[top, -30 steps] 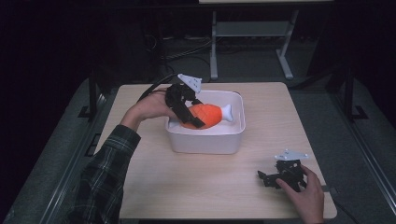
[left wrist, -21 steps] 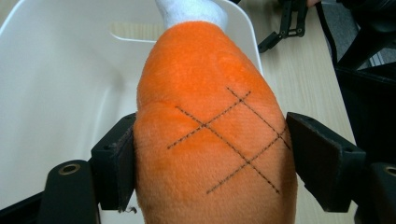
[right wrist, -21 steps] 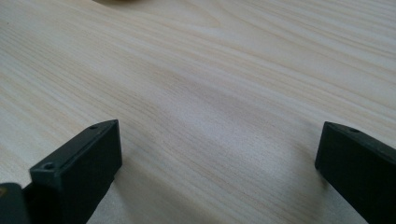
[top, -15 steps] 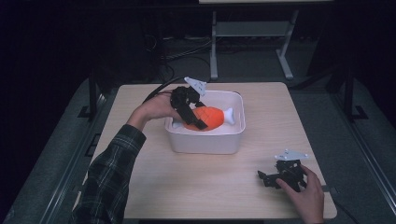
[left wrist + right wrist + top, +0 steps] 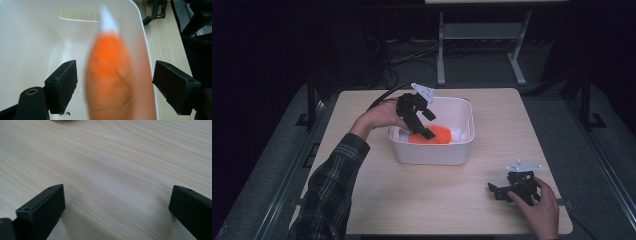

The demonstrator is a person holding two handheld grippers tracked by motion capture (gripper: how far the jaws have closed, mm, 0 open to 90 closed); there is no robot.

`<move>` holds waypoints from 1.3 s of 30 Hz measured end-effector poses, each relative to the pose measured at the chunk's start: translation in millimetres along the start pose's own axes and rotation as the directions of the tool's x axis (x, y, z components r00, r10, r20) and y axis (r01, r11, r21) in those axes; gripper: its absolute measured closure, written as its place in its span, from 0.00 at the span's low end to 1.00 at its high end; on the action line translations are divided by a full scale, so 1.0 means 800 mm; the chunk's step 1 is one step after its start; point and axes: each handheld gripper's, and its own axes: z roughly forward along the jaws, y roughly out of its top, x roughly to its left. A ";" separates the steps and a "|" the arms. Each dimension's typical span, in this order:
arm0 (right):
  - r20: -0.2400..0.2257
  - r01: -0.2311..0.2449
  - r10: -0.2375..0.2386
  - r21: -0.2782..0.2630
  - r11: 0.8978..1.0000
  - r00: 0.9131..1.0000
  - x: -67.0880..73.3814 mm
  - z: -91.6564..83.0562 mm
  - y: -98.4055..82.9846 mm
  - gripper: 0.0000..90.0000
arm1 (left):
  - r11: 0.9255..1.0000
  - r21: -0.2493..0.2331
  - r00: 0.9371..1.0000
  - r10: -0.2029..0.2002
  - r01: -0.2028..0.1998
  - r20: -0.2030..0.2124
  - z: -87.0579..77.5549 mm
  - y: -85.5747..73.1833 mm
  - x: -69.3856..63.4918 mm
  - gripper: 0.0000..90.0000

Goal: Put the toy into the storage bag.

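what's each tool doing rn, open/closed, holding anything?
Left tool: open, jaws clear of the orange fish toy either side, over the white tub.
Right tool: open, nothing held, over the table.

no legible text — no labels

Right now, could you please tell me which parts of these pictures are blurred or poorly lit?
In the left gripper view the orange toy is smeared by motion blur, while the black pads and the white bin stay sharp. In the high view the surroundings are very dark; the table is evenly lit. In the right gripper view the wood grain looks crisp, without glare.
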 end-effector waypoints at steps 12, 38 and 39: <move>0.000 0.000 0.000 0.000 1.000 1.000 0.000 0.000 0.000 0.00 | 1.000 0.001 1.000 -0.022 0.022 -0.018 -0.009 0.000 -0.005 0.21; 0.001 0.001 -0.001 0.000 1.000 1.000 0.000 0.000 0.000 0.00 | 0.968 -0.170 0.924 -0.230 0.185 -0.304 -0.058 -0.064 -0.051 0.19; 0.001 0.002 -0.002 0.000 1.000 1.000 0.000 0.000 0.000 0.00 | 0.965 -0.184 0.922 -0.239 0.189 -0.305 -0.058 -0.066 -0.055 0.19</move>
